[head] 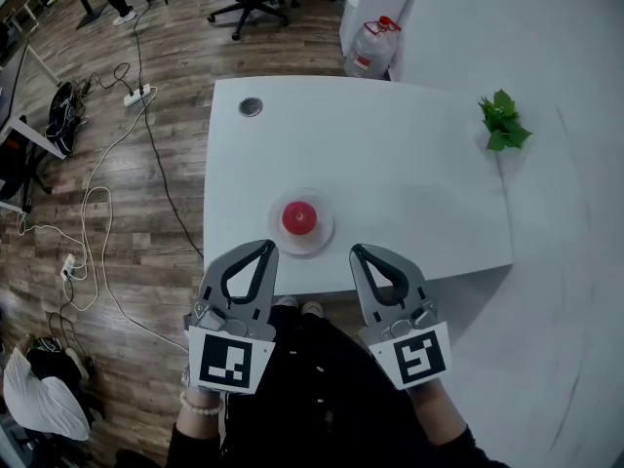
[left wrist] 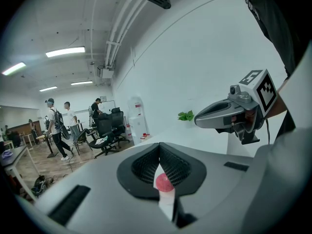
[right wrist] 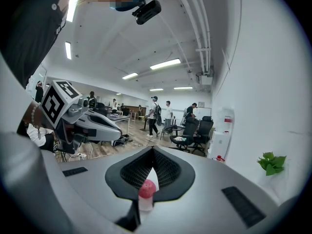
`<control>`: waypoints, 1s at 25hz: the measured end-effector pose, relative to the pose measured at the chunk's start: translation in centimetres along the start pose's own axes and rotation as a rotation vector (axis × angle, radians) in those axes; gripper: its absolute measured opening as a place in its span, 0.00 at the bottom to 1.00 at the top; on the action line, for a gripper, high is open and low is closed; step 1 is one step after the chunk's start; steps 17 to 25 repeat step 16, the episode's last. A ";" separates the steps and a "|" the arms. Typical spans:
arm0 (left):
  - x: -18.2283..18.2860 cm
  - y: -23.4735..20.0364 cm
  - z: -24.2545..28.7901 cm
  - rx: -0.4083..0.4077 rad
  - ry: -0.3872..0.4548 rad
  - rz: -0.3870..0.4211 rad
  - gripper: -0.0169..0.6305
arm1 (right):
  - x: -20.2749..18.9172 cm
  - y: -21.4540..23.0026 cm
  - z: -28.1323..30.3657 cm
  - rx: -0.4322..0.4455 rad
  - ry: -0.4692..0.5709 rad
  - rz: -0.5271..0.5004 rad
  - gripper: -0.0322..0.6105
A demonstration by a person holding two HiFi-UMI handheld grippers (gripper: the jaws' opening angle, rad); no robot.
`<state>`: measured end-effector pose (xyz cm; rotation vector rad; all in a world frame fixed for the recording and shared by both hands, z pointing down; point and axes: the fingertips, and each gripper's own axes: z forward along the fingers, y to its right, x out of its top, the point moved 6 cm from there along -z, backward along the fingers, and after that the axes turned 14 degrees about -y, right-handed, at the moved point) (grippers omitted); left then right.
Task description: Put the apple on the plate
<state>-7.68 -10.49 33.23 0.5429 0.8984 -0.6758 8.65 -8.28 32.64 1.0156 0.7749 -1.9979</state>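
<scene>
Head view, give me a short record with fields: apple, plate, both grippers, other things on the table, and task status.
apple: red, sitting on the plate
plate: near the front edge of the white table
left gripper: shut, empty, apart from the plate
right gripper: shut, empty, apart from the plate
plant: at the table's right edge
cable port: far left corner
task status: apple already on the plate

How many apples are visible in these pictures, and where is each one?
1. The apple sits on the plate, near the edge of the white table closest to the person. No other apple shows, and nothing on the table seems able to hide one.
</scene>
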 end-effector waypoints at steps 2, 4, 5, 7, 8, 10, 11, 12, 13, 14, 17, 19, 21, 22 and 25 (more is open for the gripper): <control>0.0 -0.1 0.1 -0.003 -0.001 -0.008 0.05 | -0.1 0.2 0.1 -0.004 -0.006 0.009 0.11; 0.0 -0.2 0.3 -0.014 0.000 -0.026 0.05 | -0.1 0.4 0.2 -0.009 -0.006 0.012 0.11; 0.0 -0.2 0.3 -0.020 0.000 -0.035 0.05 | -0.1 0.5 0.2 -0.010 -0.006 0.011 0.11; -0.1 -0.2 0.2 -0.025 -0.001 -0.041 0.05 | -0.1 0.4 0.1 -0.011 -0.007 0.007 0.11; -0.1 -0.2 0.1 -0.025 -0.002 -0.040 0.05 | -0.1 0.3 0.0 -0.012 -0.010 0.007 0.11; -0.2 -0.1 0.1 -0.026 -0.002 -0.040 0.05 | -0.1 0.3 0.0 -0.012 -0.012 0.005 0.11; -0.1 -0.1 0.1 -0.027 -0.003 -0.041 0.05 | -0.1 0.3 -0.1 -0.011 -0.010 0.003 0.11; -0.1 0.0 0.1 -0.028 -0.003 -0.041 0.05 | -0.1 0.3 -0.1 -0.010 -0.010 0.002 0.11; 0.0 0.0 0.2 -0.029 -0.003 -0.041 0.05 | -0.1 0.3 -0.2 -0.010 -0.011 0.002 0.11; 0.1 0.1 0.2 -0.029 -0.002 -0.041 0.05 | -0.1 0.3 -0.2 -0.009 -0.012 0.003 0.11; 0.2 0.1 0.2 -0.030 0.000 -0.040 0.05 | 0.0 0.4 -0.3 -0.009 -0.014 0.004 0.11; 0.2 0.1 0.2 -0.030 0.000 -0.040 0.05 | 0.0 0.4 -0.3 -0.009 -0.014 0.004 0.11; 0.2 0.1 0.2 -0.030 0.000 -0.040 0.05 | 0.0 0.4 -0.3 -0.009 -0.014 0.004 0.11; 0.2 0.1 0.2 -0.030 0.000 -0.040 0.05 | 0.0 0.4 -0.3 -0.009 -0.014 0.004 0.11; 0.2 0.1 0.2 -0.030 0.000 -0.040 0.05 | 0.0 0.4 -0.3 -0.009 -0.014 0.004 0.11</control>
